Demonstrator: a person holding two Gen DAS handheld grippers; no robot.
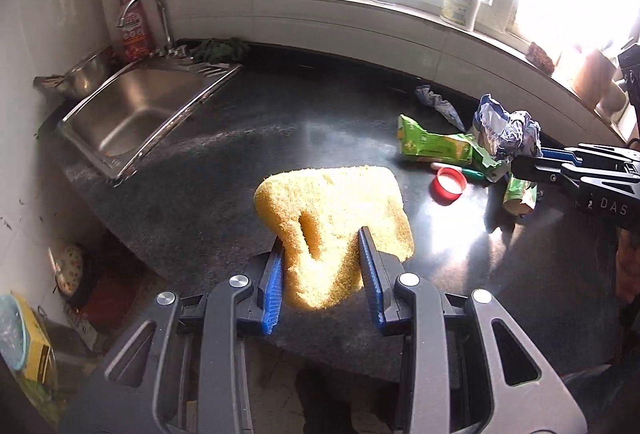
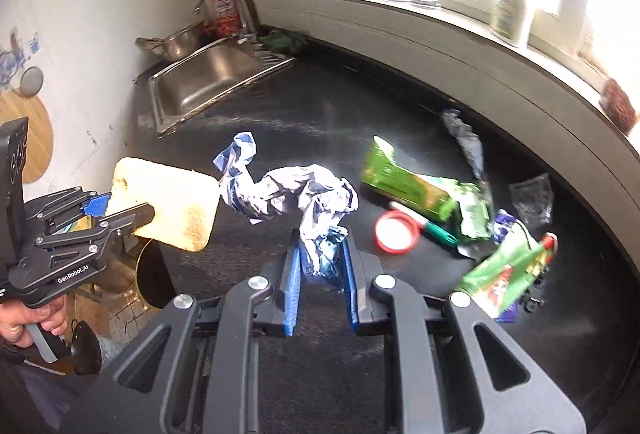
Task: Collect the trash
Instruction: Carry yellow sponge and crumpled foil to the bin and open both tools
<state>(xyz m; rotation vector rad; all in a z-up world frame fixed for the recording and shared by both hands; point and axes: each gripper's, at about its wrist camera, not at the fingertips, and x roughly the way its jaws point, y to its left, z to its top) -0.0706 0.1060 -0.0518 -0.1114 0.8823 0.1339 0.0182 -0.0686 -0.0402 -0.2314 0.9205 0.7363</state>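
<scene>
My left gripper (image 1: 322, 250) is shut on a yellow sponge (image 1: 336, 205) and holds it above the dark counter's front edge; the sponge also shows in the right wrist view (image 2: 168, 205). My right gripper (image 2: 320, 252) is shut on a crumpled blue-and-white wrapper (image 2: 304, 193), lifted off the counter; the wrapper also shows in the left wrist view (image 1: 508, 129). On the counter lie a green carton (image 2: 404, 185), a red lid (image 2: 396, 232), a green snack bag (image 2: 504, 274), a clear wrapper (image 2: 532, 197) and a dark foil wrapper (image 2: 464, 137).
A steel sink (image 1: 132, 109) with faucet sits at the counter's far left. A white bottle (image 1: 460, 1) stands on the windowsill. A dark bin (image 2: 154, 274) stands on the floor below the counter's edge. A green cloth (image 1: 220, 49) lies behind the sink.
</scene>
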